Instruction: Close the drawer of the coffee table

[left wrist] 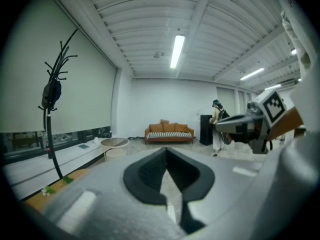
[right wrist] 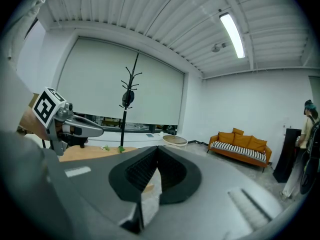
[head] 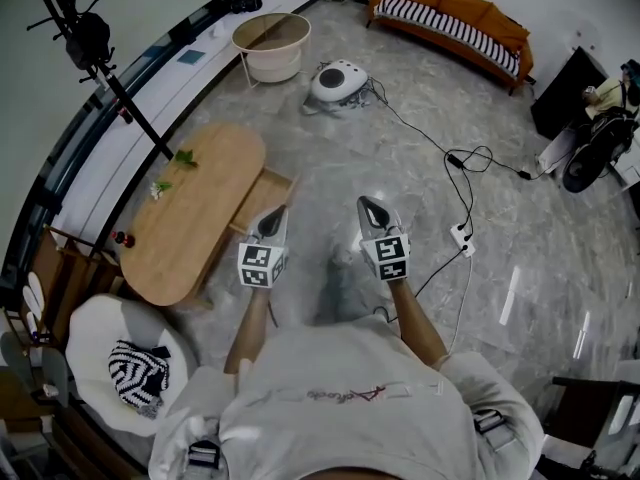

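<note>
The oval wooden coffee table (head: 190,218) stands at the left, with its drawer (head: 262,196) pulled out from the right side toward the floor. My left gripper (head: 274,214) hangs just this side of the drawer front, jaws shut on nothing. My right gripper (head: 369,206) is held over the bare floor to the right, also shut and empty. In the left gripper view the left gripper (left wrist: 166,150) points across the room at a sofa, with the right gripper (left wrist: 220,127) beside it. In the right gripper view the right gripper (right wrist: 157,149) faces the table top (right wrist: 90,153).
A black coat rack (head: 110,78) rises behind the table. Farther off are a round side table (head: 272,40), a white floor device (head: 338,80) and an orange sofa (head: 450,16). A cable and power strip (head: 462,238) lie right. A white chair (head: 120,368) sits near left.
</note>
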`<state>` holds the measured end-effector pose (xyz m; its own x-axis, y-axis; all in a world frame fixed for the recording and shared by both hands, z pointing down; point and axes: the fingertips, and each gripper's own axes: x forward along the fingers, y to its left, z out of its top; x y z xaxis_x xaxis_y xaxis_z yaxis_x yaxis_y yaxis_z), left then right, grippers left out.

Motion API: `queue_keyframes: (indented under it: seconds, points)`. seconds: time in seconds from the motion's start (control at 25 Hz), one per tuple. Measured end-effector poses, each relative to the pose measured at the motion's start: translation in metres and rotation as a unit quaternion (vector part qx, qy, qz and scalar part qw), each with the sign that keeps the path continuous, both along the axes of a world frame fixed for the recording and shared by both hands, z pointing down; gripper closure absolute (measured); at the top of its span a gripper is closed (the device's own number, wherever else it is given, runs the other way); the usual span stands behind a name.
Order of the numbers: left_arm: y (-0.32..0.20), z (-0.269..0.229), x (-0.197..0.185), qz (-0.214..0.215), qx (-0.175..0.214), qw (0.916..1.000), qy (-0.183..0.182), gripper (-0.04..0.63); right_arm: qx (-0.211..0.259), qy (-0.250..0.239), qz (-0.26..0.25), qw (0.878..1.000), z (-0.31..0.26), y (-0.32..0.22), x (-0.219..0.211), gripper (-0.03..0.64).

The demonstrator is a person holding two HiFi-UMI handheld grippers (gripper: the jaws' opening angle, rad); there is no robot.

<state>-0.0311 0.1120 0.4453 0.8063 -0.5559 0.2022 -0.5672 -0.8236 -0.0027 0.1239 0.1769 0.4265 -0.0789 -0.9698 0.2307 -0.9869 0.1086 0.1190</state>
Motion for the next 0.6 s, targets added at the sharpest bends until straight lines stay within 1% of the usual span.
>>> queue_keyframes:
  seconds: [0.2, 0.44, 0.6]
  points:
    - [-0.023, 0.001, 0.007, -0.007, 0.005, 0.9999, -0.007, 0.596, 0.0, -0.002, -0.009, 1.0, 0.004, -0.021, 0.008, 0.612]
    - [-0.062, 0.002, 0.035, -0.008, 0.009, 0.9999, -0.009, 0.596, 0.005, -0.003, -0.009, 1.0, 0.003, -0.063, 0.038, 0.612]
    - [-0.087, 0.009, 0.054, -0.006, -0.001, 0.9998, -0.018, 0.595, 0.0, -0.007, -0.011, 1.0, 0.009, -0.091, 0.057, 0.612]
